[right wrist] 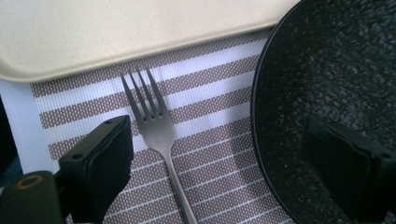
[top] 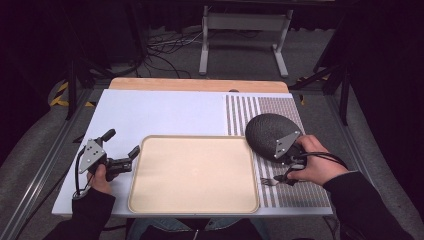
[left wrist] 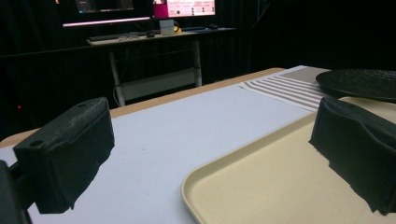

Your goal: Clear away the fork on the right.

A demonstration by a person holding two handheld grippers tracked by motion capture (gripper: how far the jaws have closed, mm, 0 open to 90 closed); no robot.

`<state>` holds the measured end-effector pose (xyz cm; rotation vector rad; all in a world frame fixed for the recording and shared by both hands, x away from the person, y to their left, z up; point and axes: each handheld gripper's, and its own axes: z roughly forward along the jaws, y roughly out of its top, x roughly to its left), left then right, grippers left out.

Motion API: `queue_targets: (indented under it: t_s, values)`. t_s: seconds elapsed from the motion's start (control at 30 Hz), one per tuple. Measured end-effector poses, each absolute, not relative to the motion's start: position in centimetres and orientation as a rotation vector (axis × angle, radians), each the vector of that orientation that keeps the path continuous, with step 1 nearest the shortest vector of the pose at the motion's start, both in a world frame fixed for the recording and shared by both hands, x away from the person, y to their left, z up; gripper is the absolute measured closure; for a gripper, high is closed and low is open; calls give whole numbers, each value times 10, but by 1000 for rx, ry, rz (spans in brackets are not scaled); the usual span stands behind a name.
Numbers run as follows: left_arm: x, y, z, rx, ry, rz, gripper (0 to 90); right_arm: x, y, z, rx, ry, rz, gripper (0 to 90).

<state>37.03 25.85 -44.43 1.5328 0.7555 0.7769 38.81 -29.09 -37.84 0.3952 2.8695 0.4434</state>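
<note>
Fork [right wrist: 159, 135] on striped mat [right wrist: 210, 140], tines toward tray [right wrist: 116, 32], between spread jaws

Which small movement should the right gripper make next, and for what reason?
Probably lower the right gripper and close it on the fork. Its jaws are open, the fork's handle lies between them on the striped mat, and one jaw overlaps the black plate, so shift slightly away from the plate first.

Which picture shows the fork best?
The right gripper view: the fork lies on the striped mat between the open fingers, tines clear. In the high view only its tines peek out by the right hand. The left gripper view looks elsewhere.
</note>
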Motion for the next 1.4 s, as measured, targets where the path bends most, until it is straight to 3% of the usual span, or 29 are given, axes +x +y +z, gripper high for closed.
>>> queue_targets:
  t_s: [0.73,1.13,1.17,1.2,1.4]
  values:
    - [370,258,-444,1533,758,780,2,391,-284,-391,309,2992,206,146]
    - [370,258,-444,1534,761,787,1,392,-285,-400,258,3084,110,320]
    - [370,258,-444,1533,761,788,2,391,-285,-401,255,3100,67,405]
    - [371,258,-444,1533,762,787,1,391,-285,-401,239,3102,41,430]
    - [371,258,-445,1535,761,789,2,392,-285,-404,194,3107,-55,518]
